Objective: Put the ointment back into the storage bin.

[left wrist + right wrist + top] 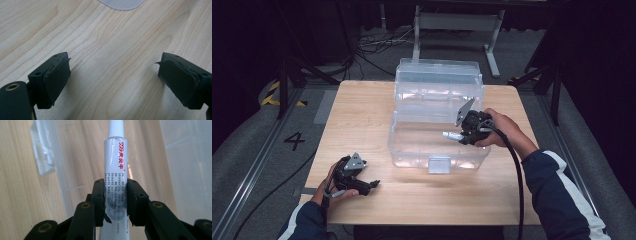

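Note:
A clear plastic box point(409, 142) with its lid raised at the back stands in the middle of the wooden table point(362, 115). My right gripper point(460, 136) hangs over the box's right side, shut on a white ointment tube point(452, 135) that points left into the box. In the right gripper view the tube point(118, 157), with red and black print and a white cap, stands clamped between the pads point(101, 200). My left gripper point(373, 186) rests low at the table's front left, open, with bare wood between its jaws point(112, 75).
The box's front latch point(439, 164) faces the near edge. A box corner point(122, 3) shows ahead of the left gripper. Cables point(377, 45) and a metal stand point(457, 22) lie on the floor beyond the table. Bare wood lies left of the box.

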`<state>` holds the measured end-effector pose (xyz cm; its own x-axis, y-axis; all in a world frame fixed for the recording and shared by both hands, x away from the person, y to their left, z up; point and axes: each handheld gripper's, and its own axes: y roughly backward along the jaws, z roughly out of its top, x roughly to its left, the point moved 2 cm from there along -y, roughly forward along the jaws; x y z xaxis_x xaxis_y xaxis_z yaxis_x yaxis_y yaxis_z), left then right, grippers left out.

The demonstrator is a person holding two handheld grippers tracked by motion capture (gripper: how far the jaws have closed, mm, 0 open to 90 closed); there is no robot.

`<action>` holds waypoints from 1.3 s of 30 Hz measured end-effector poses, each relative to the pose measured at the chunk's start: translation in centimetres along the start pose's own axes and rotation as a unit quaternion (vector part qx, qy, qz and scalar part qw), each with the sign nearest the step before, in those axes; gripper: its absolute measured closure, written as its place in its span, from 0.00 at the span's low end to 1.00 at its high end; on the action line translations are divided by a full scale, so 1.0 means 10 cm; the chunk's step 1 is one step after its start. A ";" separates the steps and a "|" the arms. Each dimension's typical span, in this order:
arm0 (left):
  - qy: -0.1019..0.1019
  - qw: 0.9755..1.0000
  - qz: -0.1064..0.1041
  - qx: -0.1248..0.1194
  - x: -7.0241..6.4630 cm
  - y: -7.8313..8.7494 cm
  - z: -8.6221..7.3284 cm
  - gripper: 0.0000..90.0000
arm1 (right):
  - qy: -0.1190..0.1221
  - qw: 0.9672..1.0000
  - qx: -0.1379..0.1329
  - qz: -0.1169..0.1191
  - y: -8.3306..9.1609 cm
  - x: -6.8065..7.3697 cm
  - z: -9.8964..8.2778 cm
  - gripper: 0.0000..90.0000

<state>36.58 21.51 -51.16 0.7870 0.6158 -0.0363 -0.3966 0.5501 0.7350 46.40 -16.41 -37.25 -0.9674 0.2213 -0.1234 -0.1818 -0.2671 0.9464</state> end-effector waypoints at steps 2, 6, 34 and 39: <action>0.000 1.000 -0.001 0.001 0.00 0.00 0.00 0.12 | -0.001 1.000 0.007 0.001 -0.06 -0.02 0.00 0.78; 0.000 1.000 0.000 0.000 0.00 0.00 0.00 0.12 | -0.008 1.000 0.025 0.008 -0.18 -0.08 -0.03 0.78; 0.000 1.000 -0.001 0.001 0.00 0.00 0.00 0.12 | 0.006 0.997 0.066 0.040 -0.49 -0.05 -0.08 0.78; 0.000 1.000 0.000 0.001 0.00 0.00 0.00 0.12 | 0.006 0.997 0.071 0.041 -0.50 -0.04 -0.08 0.78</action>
<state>36.58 21.52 -51.15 0.7874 0.6154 -0.0370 -0.3952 0.5499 0.7358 47.55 -15.91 -42.15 -0.9804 0.1917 -0.0460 -0.0754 -0.1489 0.9860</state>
